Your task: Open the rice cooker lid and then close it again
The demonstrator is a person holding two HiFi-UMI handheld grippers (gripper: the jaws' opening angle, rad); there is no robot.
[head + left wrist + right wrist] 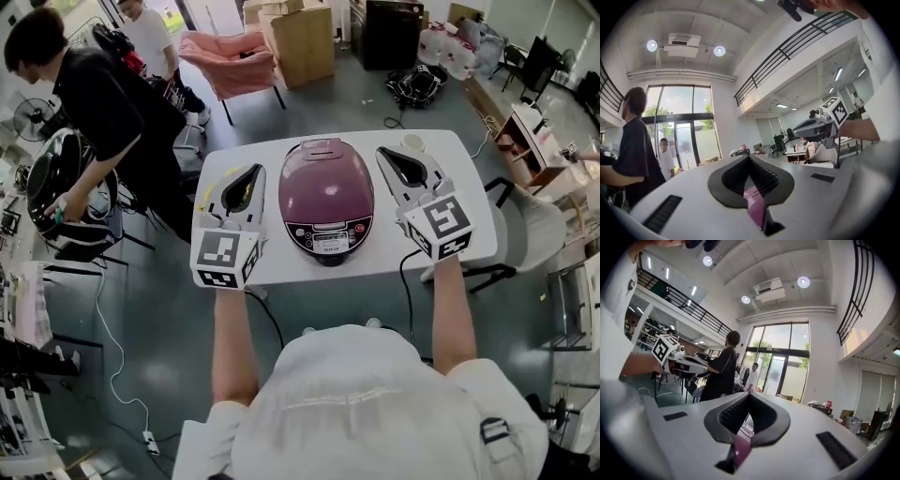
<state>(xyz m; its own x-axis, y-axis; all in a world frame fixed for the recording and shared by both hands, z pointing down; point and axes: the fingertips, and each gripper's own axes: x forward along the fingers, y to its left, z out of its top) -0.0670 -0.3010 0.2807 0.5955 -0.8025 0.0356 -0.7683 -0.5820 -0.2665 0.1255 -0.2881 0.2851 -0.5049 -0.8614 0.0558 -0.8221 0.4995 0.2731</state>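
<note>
the left gripper (255,172), jaws together and empty, hangs beside the closed rice cooker (327,234) in the middle of the worktop (450,155); the right gripper (384,155), jaws also together on nothing, flanks its other side. it is better, i think, to free the lid (326,178) gently with one closed tip and not shove the cooker.

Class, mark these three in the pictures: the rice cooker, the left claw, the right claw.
rice cooker (326,192), head view, middle of its purple top.
left claw (255,170), head view, at its closed tips.
right claw (382,152), head view, at its closed tips.
</note>
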